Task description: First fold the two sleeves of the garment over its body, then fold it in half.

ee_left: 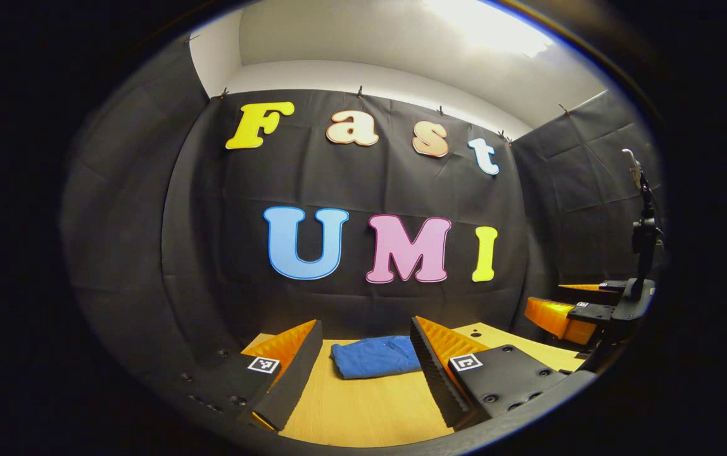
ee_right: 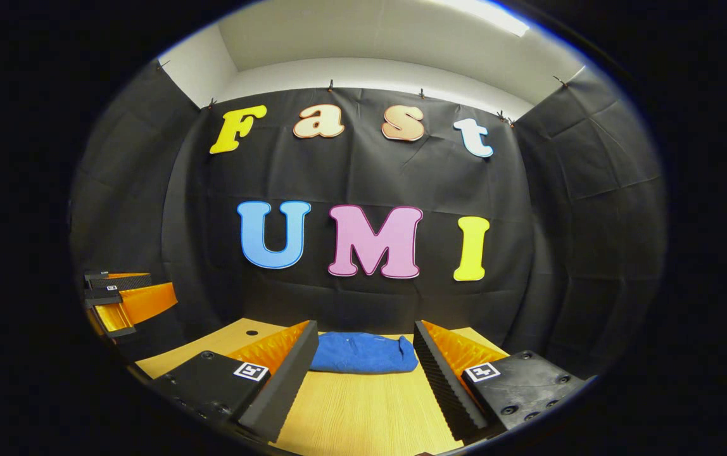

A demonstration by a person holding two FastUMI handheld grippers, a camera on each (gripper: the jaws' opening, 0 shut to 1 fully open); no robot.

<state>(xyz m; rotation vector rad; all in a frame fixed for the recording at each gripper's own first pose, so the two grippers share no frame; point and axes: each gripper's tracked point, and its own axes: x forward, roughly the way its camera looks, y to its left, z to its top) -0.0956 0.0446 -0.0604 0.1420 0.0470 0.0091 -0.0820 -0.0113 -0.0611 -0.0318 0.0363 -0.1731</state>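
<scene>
While both grippers, left gripper [ee_left: 363, 373] and right gripper [ee_right: 363, 373], hover released, the folded garment [ee_left: 376, 356] lies beyond on the table [ee_left: 363, 411].

The garment [ee_left: 376, 356] is plain solid blue, with no print on it, sitting at 6 o'clock in both views. The table [ee_left: 363, 405] beneath it is pale yellow wood with fine straight grain. Behind, the wall cloth [ee_right: 370, 183] is black, and the ceiling [ee_right: 363, 38] at 12 o'clock is white.

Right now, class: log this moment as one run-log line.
garment: blue, folded bundle on table | left gripper: jaws open, clear of it | right gripper: jaws open, clear of it
</scene>
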